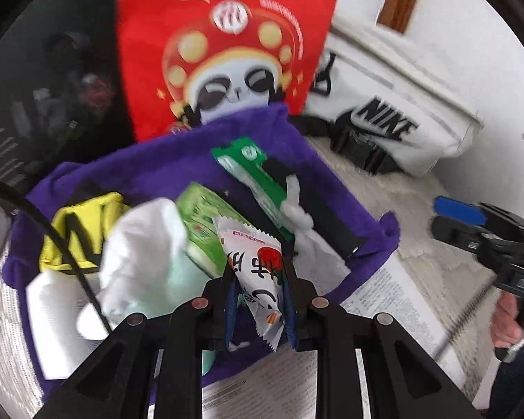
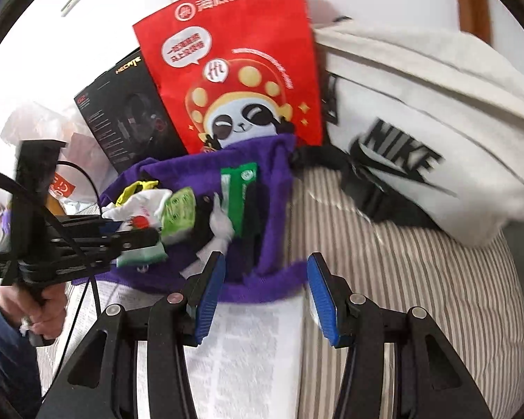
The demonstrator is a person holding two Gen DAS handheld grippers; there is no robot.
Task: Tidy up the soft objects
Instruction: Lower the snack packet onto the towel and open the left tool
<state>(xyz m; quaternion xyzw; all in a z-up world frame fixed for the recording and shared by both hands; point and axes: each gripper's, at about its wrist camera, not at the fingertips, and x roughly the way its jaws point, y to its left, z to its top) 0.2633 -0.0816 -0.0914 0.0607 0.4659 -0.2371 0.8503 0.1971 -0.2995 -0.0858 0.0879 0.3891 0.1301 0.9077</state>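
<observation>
A purple fabric bin (image 1: 335,178) sits on printed paper and holds soft items: a yellow-black cloth (image 1: 77,227), a white-mint cloth (image 1: 143,262), a green pack (image 1: 206,223) and a long green packet (image 1: 251,178). My left gripper (image 1: 258,300) is shut on a white snack packet (image 1: 258,272) with a red dot, held over the bin's near side. In the right wrist view the bin (image 2: 272,181) lies ahead, the left gripper (image 2: 136,234) reaches in from the left, and my right gripper (image 2: 265,289) is open and empty at the bin's near rim.
A red panda-print bag (image 2: 234,70) stands behind the bin. A black headset box (image 2: 122,115) leans at its left. A white Nike bag (image 2: 419,146) lies to the right on striped bedding (image 2: 419,296). Printed paper (image 2: 248,349) lies under the bin.
</observation>
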